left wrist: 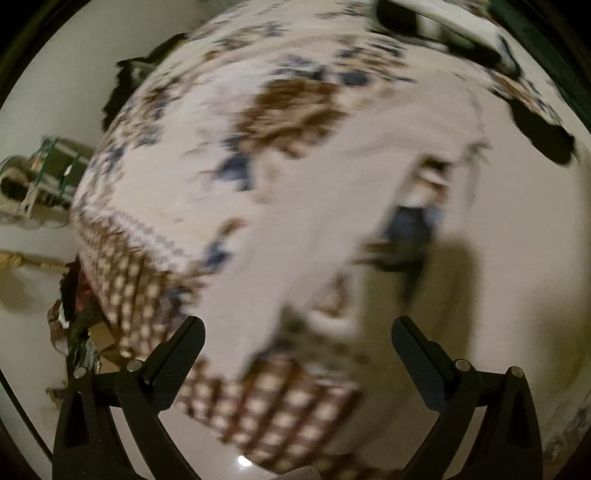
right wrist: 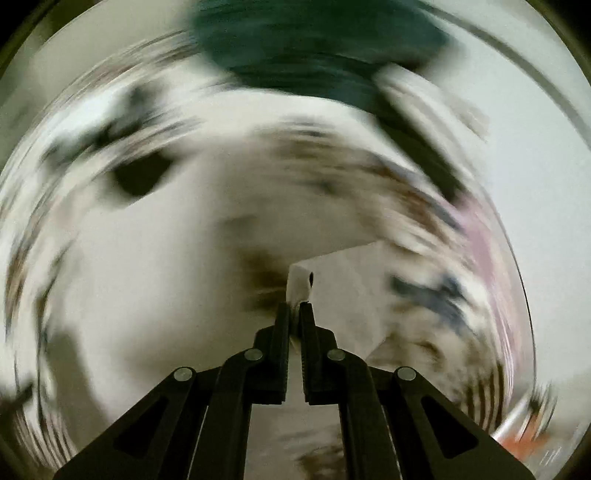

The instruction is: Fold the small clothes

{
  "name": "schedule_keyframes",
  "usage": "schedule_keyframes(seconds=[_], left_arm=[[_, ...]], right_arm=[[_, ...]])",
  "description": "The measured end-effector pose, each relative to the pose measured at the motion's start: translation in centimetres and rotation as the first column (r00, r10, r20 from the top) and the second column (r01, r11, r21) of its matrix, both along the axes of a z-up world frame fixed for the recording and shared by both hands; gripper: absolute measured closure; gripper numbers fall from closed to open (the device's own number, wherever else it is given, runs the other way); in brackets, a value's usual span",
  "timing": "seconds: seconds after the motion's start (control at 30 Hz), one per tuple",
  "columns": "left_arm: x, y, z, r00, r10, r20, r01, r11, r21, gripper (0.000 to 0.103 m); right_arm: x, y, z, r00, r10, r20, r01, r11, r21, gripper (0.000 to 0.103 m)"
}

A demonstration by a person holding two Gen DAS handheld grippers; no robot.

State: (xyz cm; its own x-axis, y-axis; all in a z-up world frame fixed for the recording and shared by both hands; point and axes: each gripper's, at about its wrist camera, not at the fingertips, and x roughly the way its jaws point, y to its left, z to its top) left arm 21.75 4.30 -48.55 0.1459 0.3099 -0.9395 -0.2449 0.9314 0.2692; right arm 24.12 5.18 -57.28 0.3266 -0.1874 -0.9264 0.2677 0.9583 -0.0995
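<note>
In the left wrist view my left gripper (left wrist: 297, 328) is open and empty above a white garment (left wrist: 369, 206) spread on a bed with a floral brown and blue sheet (left wrist: 288, 103). The view is blurred by motion. In the right wrist view my right gripper (right wrist: 294, 306) is shut on a corner of the white garment (right wrist: 343, 295), which hangs to the right of the fingers. The rest of that view is heavily blurred.
Dark clothes (left wrist: 539, 136) lie at the bed's far right and another dark pile (left wrist: 424, 22) at the far end. A checkered border (left wrist: 122, 280) marks the bed's near edge. Clutter (left wrist: 48, 173) stands on the floor at left. A dark green shape (right wrist: 314, 48) is at the top.
</note>
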Motion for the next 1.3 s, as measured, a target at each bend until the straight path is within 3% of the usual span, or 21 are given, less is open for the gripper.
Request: schedule_keyframes(seconds=[0.07,0.2,0.27,0.5,0.6,0.67,0.73,0.8,0.83,0.87,0.93,0.97,1.0,1.03,1.07,1.17,1.23,1.3], left_arm=[[-0.9,2.8,0.5,0.999,0.035,0.007,-0.035,0.999,0.027,0.0],[-2.6,8.0,0.9,0.995,0.102,0.017,-0.103,0.992,0.075,0.0],[-3.5,10.2,0.9,0.991,0.13,0.018,-0.131,0.987,0.09,0.0],[-5.4,15.1,-0.4,0.972,0.233,0.003,-0.233,0.971,0.048,0.0],[-6.0,16.4,-1.3,0.96,0.278,-0.012,-0.278,0.96,-0.017,0.0],[-6.4,17.2,-2.1,0.948,0.317,-0.027,-0.318,0.943,-0.094,0.0],[-6.6,17.8,-3.0,0.934,0.354,-0.045,-0.356,0.918,-0.173,0.0],[-6.8,18.4,-4.1,0.916,0.394,-0.071,-0.398,0.878,-0.265,0.0],[-6.9,18.6,-4.7,0.908,0.41,-0.085,-0.415,0.857,-0.305,0.0],[-6.9,18.7,-5.6,0.897,0.428,-0.111,-0.438,0.828,-0.35,0.0],[-6.7,18.7,-7.1,0.881,0.451,-0.144,-0.469,0.786,-0.403,0.003],[-6.5,18.5,-8.0,0.875,0.46,-0.152,-0.478,0.766,-0.43,0.013],[-6.3,18.3,-8.6,0.875,0.458,-0.157,-0.477,0.761,-0.44,0.032],[-6.0,17.9,-9.3,0.878,0.45,-0.164,-0.473,0.762,-0.441,0.045],[-5.6,17.4,-9.7,0.883,0.439,-0.163,-0.464,0.77,-0.438,0.067],[-5.3,16.4,-8.7,0.89,0.444,-0.107,-0.448,0.805,-0.39,0.097],[-5.5,15.9,-7.2,0.892,0.447,-0.059,-0.436,0.821,-0.368,0.102],[-5.5,15.1,-5.0,0.908,0.419,0.006,-0.392,0.854,-0.343,0.102]], right_arm=[[1.1,7.4,-0.6,0.983,0.182,-0.023,-0.182,0.983,-0.025,0.098],[0.4,21.0,-4.7,0.884,0.445,-0.145,-0.455,0.889,-0.042,0.098],[-0.8,25.1,-6.8,0.834,0.513,-0.205,-0.531,0.846,-0.045,0.098],[-4.1,29.5,-11.1,0.735,0.593,-0.33,-0.637,0.77,-0.035,0.098],[-4.2,30.5,-11.5,0.712,0.6,-0.365,-0.642,0.767,0.007,0.098],[-4.1,30.5,-11.7,0.7,0.606,-0.378,-0.625,0.776,0.085,0.098],[-3.2,28.9,-11.5,0.729,0.573,-0.374,-0.535,0.818,0.209,0.096],[-2.0,26.1,-11.4,0.773,0.504,-0.385,-0.4,0.858,0.322,0.081],[-1.6,24.6,-11.3,0.799,0.463,-0.385,-0.332,0.872,0.359,0.065],[-1.3,22.5,-11.1,0.832,0.404,-0.38,-0.246,0.883,0.4,0.059],[-1.0,19.6,-10.9,0.863,0.326,-0.385,-0.148,0.894,0.424,0.059],[-1.0,18.2,-10.9,0.872,0.296,-0.389,-0.116,0.899,0.423,0.059],[-1.0,16.8,-10.7,0.881,0.268,-0.389,-0.094,0.906,0.412,0.059],[-0.9,15.7,-10.6,0.887,0.249,-0.389,-0.083,0.915,0.396,0.059],[-1.0,14.7,-10.6,0.89,0.231,-0.392,-0.073,0.924,0.376,0.059],[-1.3,11.2,-10.7,0.896,0.174,-0.41,-0.022,0.937,0.349,0.059],[-1.5,9.4,-10.7,0.898,0.146,-0.414,0.003,0.941,0.339,0.059],[-2.0,7.5,-10.3,0.905,0.123,-0.408,0.022,0.943,0.333,0.059]])
